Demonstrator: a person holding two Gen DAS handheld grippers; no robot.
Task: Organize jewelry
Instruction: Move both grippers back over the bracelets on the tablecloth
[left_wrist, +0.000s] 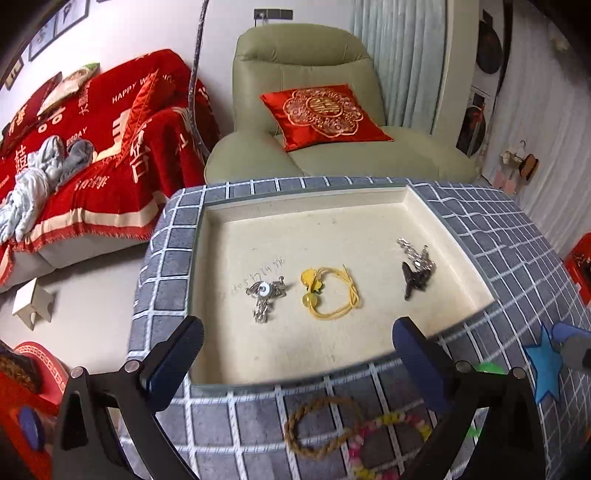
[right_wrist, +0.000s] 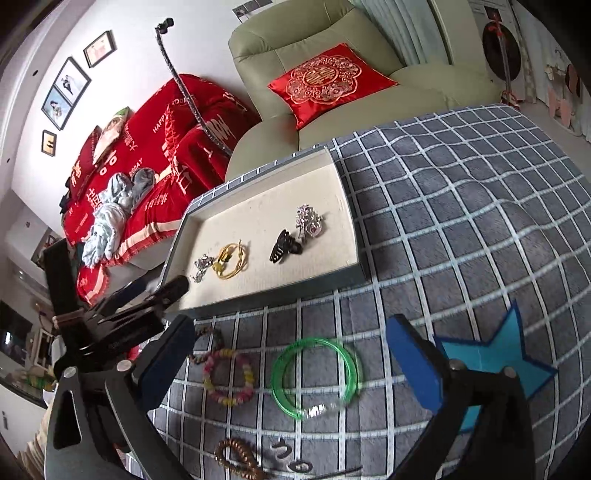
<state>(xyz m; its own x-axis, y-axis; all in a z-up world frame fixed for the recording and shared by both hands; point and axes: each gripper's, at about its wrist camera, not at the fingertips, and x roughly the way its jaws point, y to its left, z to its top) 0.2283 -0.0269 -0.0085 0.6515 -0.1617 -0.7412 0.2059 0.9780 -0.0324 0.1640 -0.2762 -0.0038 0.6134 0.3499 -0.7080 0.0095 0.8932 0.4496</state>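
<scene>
A shallow cream-lined tray (left_wrist: 295, 195) (right_wrist: 258, 295) sits on the checked tablecloth. In it lie a silver brooch (left_wrist: 265, 295) (right_wrist: 201, 266), a yellow cord bracelet (left_wrist: 330, 291) (right_wrist: 231, 260), a black hair claw (left_wrist: 415, 282) (right_wrist: 284, 247) and a silver rhinestone brooch (left_wrist: 415, 251) (right_wrist: 310, 221). My left gripper (left_wrist: 295, 354) is open and empty above the tray's near edge; it also shows in the right wrist view (right_wrist: 166, 288). My right gripper (right_wrist: 291, 358) is open and empty above a green bangle (right_wrist: 316, 376). A brown twisted bracelet (left_wrist: 317, 424) and a pink-yellow bead bracelet (left_wrist: 373, 443) (right_wrist: 229, 376) lie in front of the tray.
A blue paper star (left_wrist: 545, 365) (right_wrist: 491, 354) lies on the cloth at the right. A brown bead bracelet (right_wrist: 236, 459) and small dark rings (right_wrist: 291, 456) lie near the front edge. A green armchair (left_wrist: 325, 110) and a red-covered sofa (left_wrist: 92, 147) stand behind the table.
</scene>
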